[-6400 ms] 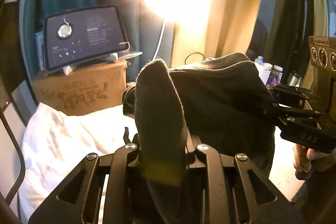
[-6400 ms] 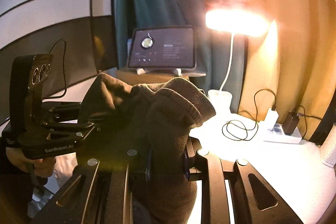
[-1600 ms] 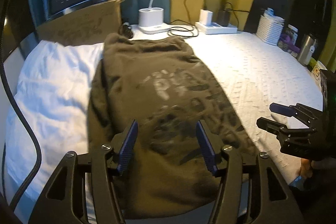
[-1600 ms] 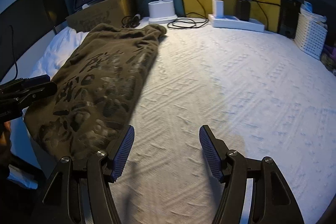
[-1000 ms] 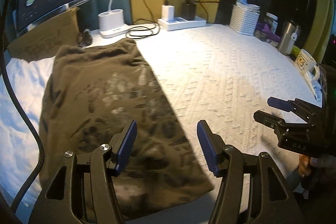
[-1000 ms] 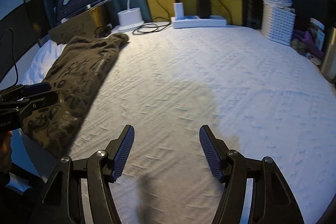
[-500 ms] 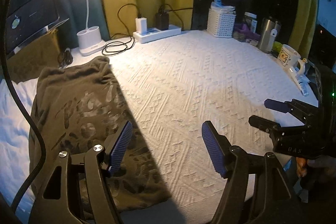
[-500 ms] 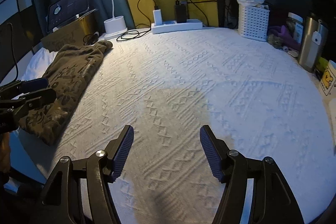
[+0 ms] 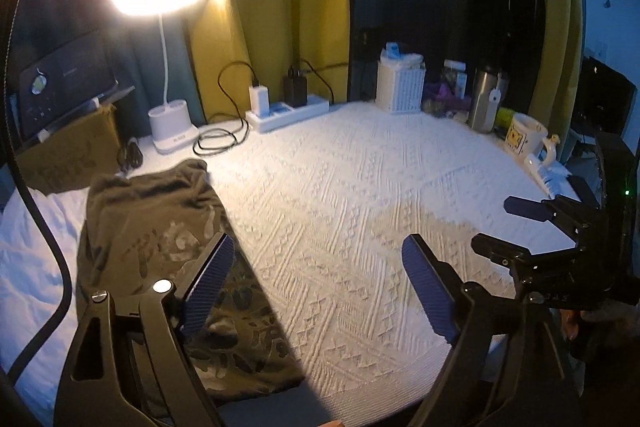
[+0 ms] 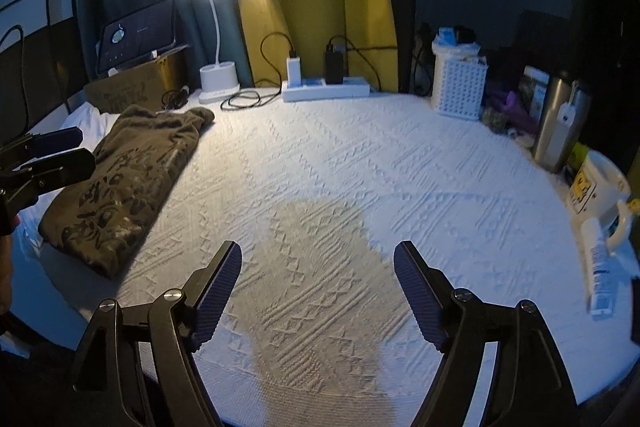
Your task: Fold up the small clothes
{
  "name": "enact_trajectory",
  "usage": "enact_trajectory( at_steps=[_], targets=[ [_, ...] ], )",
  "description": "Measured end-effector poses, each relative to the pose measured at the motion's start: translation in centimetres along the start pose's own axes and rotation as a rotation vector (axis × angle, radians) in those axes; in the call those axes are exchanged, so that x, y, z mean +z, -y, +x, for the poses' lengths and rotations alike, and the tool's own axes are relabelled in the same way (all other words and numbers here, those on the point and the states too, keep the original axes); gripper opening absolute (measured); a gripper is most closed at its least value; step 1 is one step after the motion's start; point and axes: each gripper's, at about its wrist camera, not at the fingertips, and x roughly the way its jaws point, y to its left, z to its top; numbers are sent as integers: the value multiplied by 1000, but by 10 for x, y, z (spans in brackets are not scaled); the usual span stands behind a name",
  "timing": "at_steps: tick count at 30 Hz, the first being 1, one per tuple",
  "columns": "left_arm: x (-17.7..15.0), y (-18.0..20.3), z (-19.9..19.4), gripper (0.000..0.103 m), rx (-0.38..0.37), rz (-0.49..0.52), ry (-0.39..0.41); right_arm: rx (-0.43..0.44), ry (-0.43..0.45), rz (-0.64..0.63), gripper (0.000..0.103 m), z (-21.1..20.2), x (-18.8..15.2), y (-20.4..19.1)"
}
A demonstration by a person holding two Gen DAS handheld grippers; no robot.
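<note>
A folded olive-brown garment (image 9: 160,227) with a pale print lies flat at the left of the white textured bed cover (image 9: 360,195), partly over a white pillow (image 9: 32,247). My left gripper (image 9: 316,267) hovers above the cover beside the garment's right edge. Its jaws are opening and nothing is between them. My right gripper (image 10: 318,267) hangs over bare cover further right, well away from the garment (image 10: 132,179). Its jaws are also opening and hold nothing. Each gripper shows in the other's view: the right gripper (image 9: 540,227) at the right edge, the left gripper (image 10: 48,155) at the left edge.
Along the back stand a lit desk lamp (image 9: 172,131), a cardboard box (image 9: 68,155) with a tablet on it, a power strip (image 9: 288,111) with chargers and cables, and a white basket (image 9: 400,87). A steel flask (image 9: 486,99) and a mug (image 9: 528,139) stand at the right.
Both grippers let go of the garment, which now lies folded at the left. Over the last second they drew back, rose and swung right, and their jaws spread wider.
</note>
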Motion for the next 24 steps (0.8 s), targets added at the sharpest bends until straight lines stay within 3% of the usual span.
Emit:
enact_trajectory(
  at_steps=[13,24],
  targets=[
    [11,-13,-39,87,36,-3,107,-51,112,-41,82,-51,32,-8],
    [16,-36,-76,88,124,-55,215,-79,182,-56,84,-88,56,-15]
  ],
)
